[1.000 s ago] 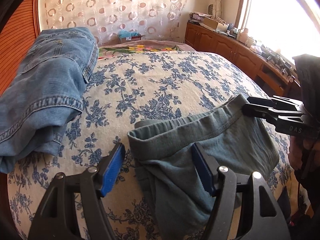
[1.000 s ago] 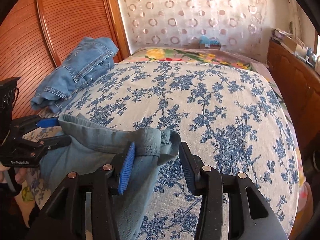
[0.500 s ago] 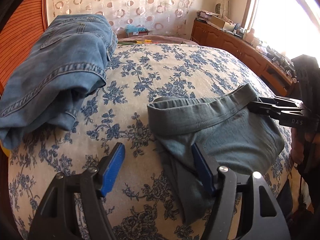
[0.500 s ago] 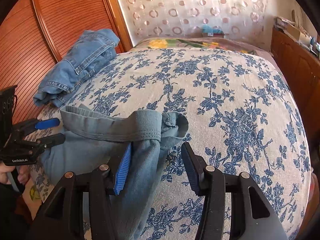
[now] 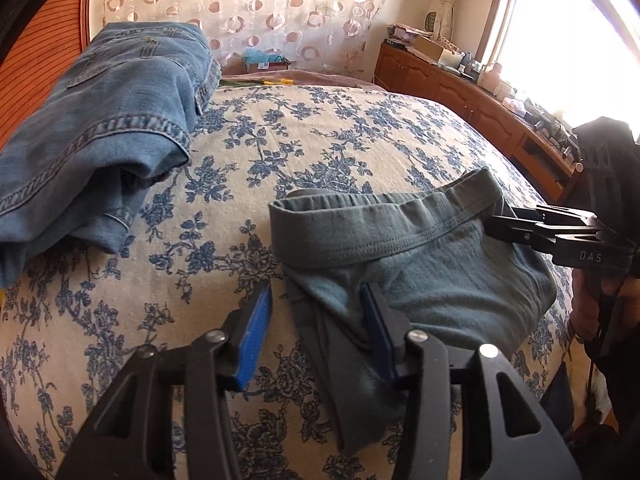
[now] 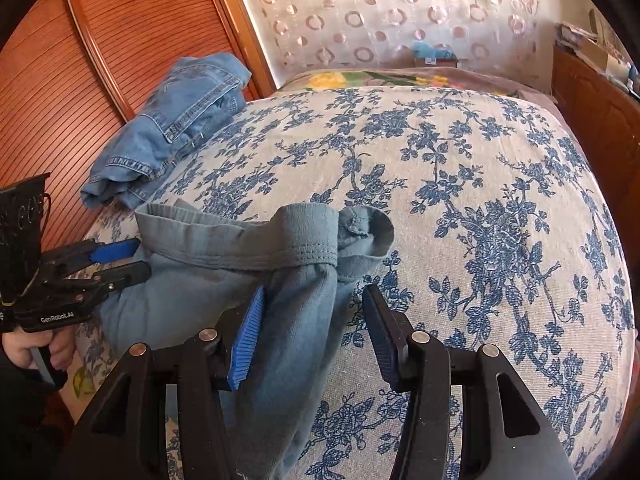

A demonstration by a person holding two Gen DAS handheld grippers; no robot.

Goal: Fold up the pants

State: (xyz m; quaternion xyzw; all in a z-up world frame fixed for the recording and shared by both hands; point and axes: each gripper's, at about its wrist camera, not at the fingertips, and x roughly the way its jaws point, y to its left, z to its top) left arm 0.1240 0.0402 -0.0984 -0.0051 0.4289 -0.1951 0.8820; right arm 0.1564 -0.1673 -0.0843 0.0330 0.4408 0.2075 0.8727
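Grey-green soft pants (image 5: 420, 256) lie on the near edge of the flowered bed, waistband away from me, legs hanging over the edge. My left gripper (image 5: 316, 332) is open at the left side of the pants, just below the waistband's left corner. In the right wrist view the same pants (image 6: 248, 276) show bunched at the waistband's right end. My right gripper (image 6: 312, 328) is open with the cloth between its fingers; it also shows in the left wrist view (image 5: 516, 224).
Folded blue jeans (image 5: 100, 140) lie at the bed's far left beside a wooden slatted wall (image 6: 100, 60). The flowered bedspread (image 6: 460, 184) stretches ahead. A wooden cabinet (image 5: 460, 92) with clutter runs along the right under a window.
Both grippers have pulled back toward the near edge of the bed. The pants lie where they were set. The jaws stay open.
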